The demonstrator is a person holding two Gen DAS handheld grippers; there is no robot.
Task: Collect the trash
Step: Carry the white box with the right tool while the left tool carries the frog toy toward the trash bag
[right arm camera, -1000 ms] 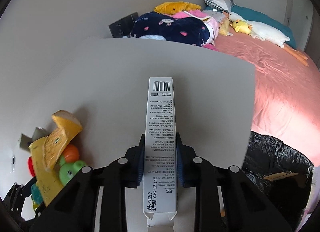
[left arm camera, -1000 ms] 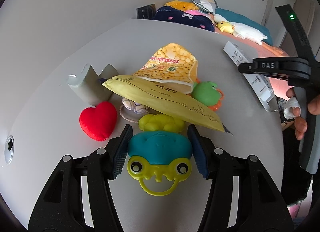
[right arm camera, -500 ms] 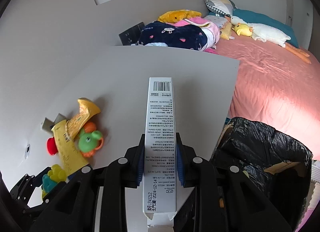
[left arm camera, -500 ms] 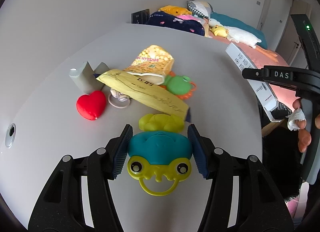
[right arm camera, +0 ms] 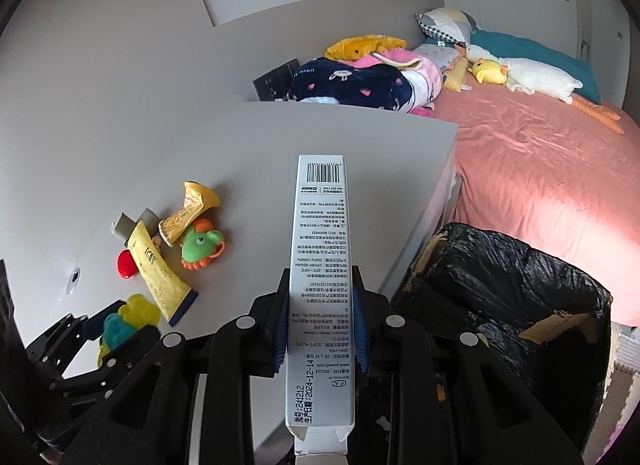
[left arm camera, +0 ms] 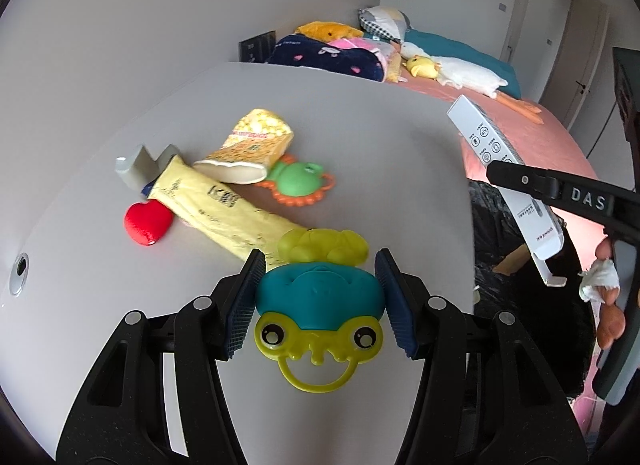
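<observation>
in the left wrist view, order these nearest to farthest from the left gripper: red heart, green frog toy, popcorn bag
From the left gripper:
1. red heart, front left on the table
2. green frog toy, centre, farther back
3. popcorn bag, just behind the green frog toy

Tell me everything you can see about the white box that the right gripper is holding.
The white box is a long, slim carton, apparently thin card, printed with small black text, a barcode near its far end and a date line near its near end. The near end's flap is open. The right gripper clamps it by its two long sides about midway, off the table, pointing away from the camera. In the left wrist view its other face shows a row of round icons.
</observation>
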